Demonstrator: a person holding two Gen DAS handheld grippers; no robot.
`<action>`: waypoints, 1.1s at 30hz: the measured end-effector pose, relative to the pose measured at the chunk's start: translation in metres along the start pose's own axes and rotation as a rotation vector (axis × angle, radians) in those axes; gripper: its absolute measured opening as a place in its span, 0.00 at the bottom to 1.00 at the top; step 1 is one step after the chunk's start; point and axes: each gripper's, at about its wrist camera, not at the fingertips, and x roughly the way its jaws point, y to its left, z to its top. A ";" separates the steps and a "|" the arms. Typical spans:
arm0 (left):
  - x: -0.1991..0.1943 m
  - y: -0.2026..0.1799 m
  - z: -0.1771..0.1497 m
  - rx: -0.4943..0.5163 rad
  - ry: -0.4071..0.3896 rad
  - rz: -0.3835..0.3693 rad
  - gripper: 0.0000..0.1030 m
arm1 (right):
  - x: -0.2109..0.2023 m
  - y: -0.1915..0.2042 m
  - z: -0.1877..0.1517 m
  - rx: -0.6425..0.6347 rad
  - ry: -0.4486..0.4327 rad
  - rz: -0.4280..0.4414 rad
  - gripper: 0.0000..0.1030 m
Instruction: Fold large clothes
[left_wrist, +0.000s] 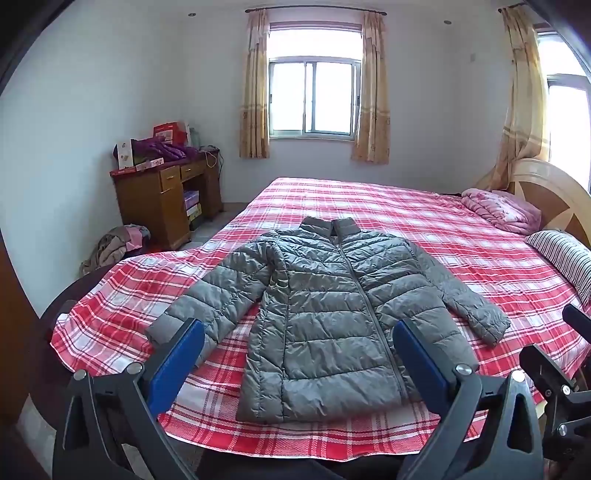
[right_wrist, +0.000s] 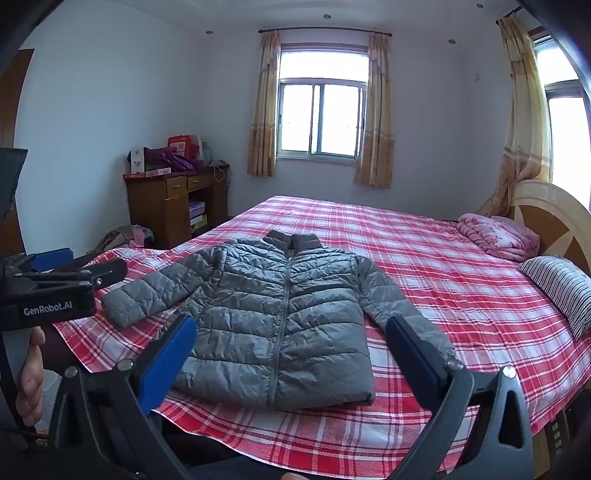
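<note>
A grey quilted puffer jacket lies flat, front up and zipped, on the red plaid bed sheet, collar toward the window and both sleeves spread out. It also shows in the right wrist view. My left gripper is open and empty, held above the near edge of the bed in front of the jacket's hem. My right gripper is open and empty, held to the right of the left one, which appears at the left edge of the right wrist view.
A pink folded quilt and a striped pillow lie by the wooden headboard at the right. A cluttered wooden desk stands at the far left wall, with a clothes pile on the floor.
</note>
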 end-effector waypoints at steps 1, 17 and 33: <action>0.000 -0.001 0.001 0.000 0.002 0.000 0.99 | 0.000 0.000 0.000 0.002 0.002 0.001 1.00; 0.001 -0.001 0.001 0.005 0.004 0.005 0.99 | 0.001 -0.001 0.000 0.013 0.008 0.005 1.00; -0.001 -0.003 0.001 0.012 -0.002 0.005 0.99 | 0.002 -0.003 -0.001 0.016 0.011 0.009 1.00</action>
